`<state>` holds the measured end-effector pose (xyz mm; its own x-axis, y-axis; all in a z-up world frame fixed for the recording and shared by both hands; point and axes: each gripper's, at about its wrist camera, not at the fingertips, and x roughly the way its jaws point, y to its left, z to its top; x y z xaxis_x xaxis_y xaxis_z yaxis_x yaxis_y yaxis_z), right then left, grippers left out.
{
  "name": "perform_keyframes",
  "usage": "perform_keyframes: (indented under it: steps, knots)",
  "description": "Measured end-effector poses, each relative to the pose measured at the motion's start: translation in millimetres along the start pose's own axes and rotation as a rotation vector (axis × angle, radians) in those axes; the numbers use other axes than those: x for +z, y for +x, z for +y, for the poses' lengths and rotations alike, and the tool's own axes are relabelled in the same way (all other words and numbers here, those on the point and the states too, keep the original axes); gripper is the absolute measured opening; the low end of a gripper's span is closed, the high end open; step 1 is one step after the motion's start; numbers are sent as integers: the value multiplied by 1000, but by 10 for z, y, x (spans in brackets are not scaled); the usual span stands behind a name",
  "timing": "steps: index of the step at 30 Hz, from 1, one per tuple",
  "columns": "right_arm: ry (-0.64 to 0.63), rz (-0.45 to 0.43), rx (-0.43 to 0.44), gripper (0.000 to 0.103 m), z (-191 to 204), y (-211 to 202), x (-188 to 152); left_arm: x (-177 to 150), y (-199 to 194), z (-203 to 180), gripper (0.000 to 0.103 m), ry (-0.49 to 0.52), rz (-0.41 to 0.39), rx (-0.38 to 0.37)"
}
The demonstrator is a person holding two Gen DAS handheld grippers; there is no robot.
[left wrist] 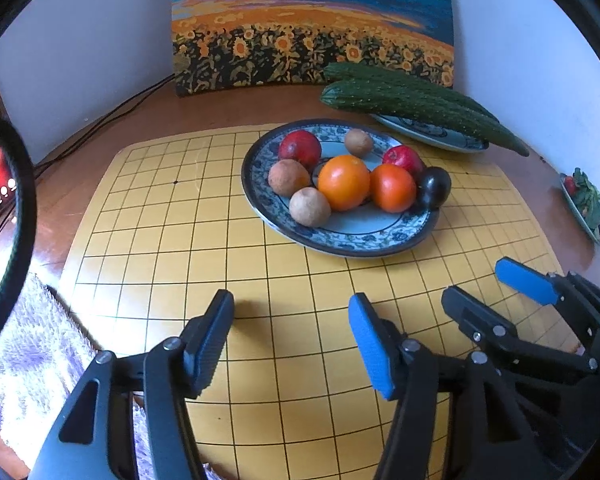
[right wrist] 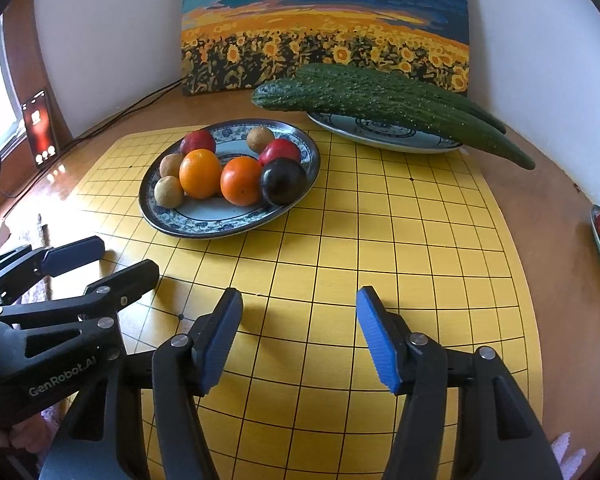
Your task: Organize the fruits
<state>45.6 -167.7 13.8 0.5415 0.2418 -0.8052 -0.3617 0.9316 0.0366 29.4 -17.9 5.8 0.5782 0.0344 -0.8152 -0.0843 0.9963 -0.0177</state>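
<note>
On the plate (left wrist: pixel 380 240), fruits (left wrist: pixel 343 182); both jaws gape empty.

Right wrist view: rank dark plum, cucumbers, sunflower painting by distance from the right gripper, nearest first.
From the right gripper:
1. Dark plum, right edge of the fruit plate.
2. Cucumbers, on the rear plate.
3. Sunflower painting, against the back wall.

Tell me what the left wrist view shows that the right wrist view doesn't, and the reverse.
Only the left wrist view: a black ring at its left edge and a wide stretch of purple fuzzy cloth.

Only the right wrist view: the whole upright phone with its red screen, and the GenRobot.AI lettering on the left gripper.

Both: the fruit plate, the cucumbers on a second plate, the sunflower painting, the yellow grid board, and both grippers with jaws apart, holding nothing.
</note>
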Motion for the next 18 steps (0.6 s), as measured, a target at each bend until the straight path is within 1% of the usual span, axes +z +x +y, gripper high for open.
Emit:
perform_keyframes:
  steps: [18]
  knots:
    - [0,1,-1,62,3,0,0,-6,-10,4,63,0,-2,10]
